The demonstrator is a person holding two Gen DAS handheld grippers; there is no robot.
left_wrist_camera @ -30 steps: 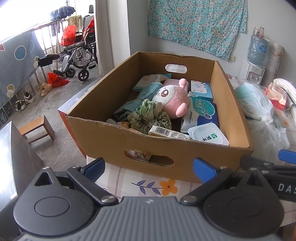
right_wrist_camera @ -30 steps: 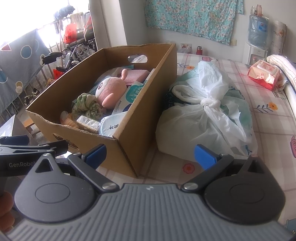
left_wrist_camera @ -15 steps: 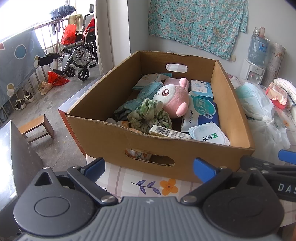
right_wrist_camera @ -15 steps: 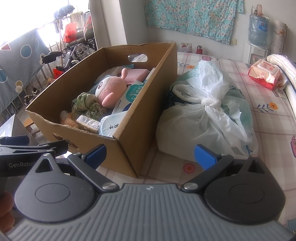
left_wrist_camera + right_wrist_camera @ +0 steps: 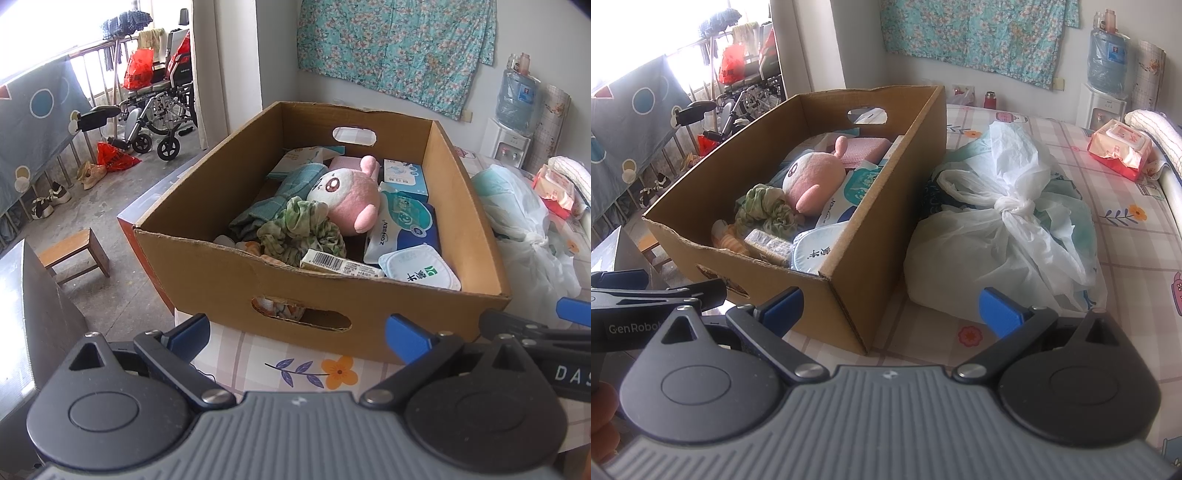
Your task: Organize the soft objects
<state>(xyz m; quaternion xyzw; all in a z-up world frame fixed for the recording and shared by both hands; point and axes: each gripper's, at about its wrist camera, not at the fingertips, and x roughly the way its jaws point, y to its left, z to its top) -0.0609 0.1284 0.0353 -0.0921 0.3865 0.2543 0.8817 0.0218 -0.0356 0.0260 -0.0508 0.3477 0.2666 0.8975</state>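
Both wrist views, compared with those of one second and half a second earlier. Almost nothing has changed: the open brown cardboard box (image 5: 321, 295) with cut-out handles sits at the same place on the flower-printed checked tablecloth (image 5: 332, 369), with only a slight drift of the cameras. The left gripper (image 5: 297, 332) remains released, its blue-tipped fingers spread wide and empty just short of the box's near wall. The right gripper (image 5: 892, 308) is likewise spread and empty, facing the box's near right corner and the knotted white plastic bag (image 5: 1004, 236) that lies against the box's right side. The soft objects rest untouched inside the box: a pink-and-white plush toy (image 5: 347, 201), a crumpled green patterned cloth (image 5: 299, 230) touching it, and a folded teal cloth (image 5: 280, 201) behind, among white-and-blue wet-wipe packs (image 5: 402, 229). Judged from this stillness, no pick has begun; sorting appears to be at its start.
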